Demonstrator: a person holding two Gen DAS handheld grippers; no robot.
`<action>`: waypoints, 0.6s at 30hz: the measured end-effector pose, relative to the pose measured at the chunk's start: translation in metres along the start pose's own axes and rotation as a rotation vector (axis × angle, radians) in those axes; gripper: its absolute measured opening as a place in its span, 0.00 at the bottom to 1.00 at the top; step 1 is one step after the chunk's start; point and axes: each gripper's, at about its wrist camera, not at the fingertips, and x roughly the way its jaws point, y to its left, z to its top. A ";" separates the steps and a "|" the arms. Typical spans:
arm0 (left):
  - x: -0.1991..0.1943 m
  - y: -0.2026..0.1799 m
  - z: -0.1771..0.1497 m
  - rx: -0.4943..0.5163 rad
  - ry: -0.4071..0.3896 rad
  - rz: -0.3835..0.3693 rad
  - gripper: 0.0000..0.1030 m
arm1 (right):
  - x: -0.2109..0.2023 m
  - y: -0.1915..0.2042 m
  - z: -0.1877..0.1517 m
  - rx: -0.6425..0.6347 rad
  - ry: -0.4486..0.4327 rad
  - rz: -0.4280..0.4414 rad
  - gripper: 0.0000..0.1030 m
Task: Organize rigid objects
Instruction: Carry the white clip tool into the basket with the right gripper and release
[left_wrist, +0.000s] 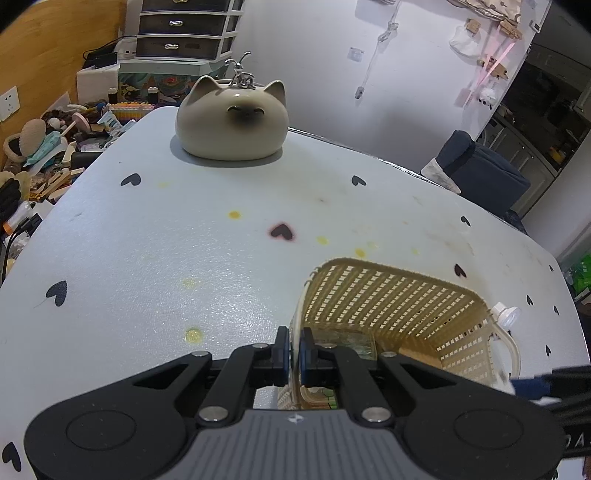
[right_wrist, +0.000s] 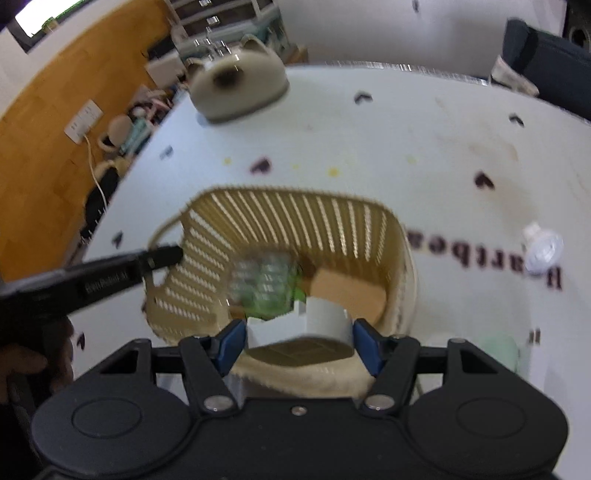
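Observation:
A beige woven basket (left_wrist: 388, 291) stands on the white heart-print table. My left gripper (left_wrist: 294, 345) is shut on the basket's left wall, one pad inside and one outside. In the right wrist view it shows as a black finger (right_wrist: 162, 255) at the basket's (right_wrist: 295, 218) left rim. My right gripper (right_wrist: 300, 334) is shut on a white blocky object (right_wrist: 317, 317), held just over the basket's near rim. Inside the basket lie a blurred clear and green item (right_wrist: 266, 284) and a flat tan piece (right_wrist: 347, 291).
A cat-shaped ceramic jar (left_wrist: 232, 118) sits at the table's far edge. A small white cap (right_wrist: 543, 251) lies on the table right of the basket, with a pale green thing (right_wrist: 506, 350) nearer to me. Clutter (left_wrist: 44, 158) fills the area beyond the left table edge.

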 end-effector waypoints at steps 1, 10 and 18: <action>0.000 0.000 0.000 0.002 0.000 0.000 0.06 | 0.000 -0.001 -0.002 0.004 0.013 -0.004 0.63; 0.000 0.000 0.000 0.009 0.004 -0.002 0.06 | -0.007 -0.005 -0.006 0.031 0.023 0.011 0.66; 0.000 0.000 0.000 0.012 0.004 0.000 0.06 | -0.010 -0.004 -0.006 0.023 0.019 0.009 0.66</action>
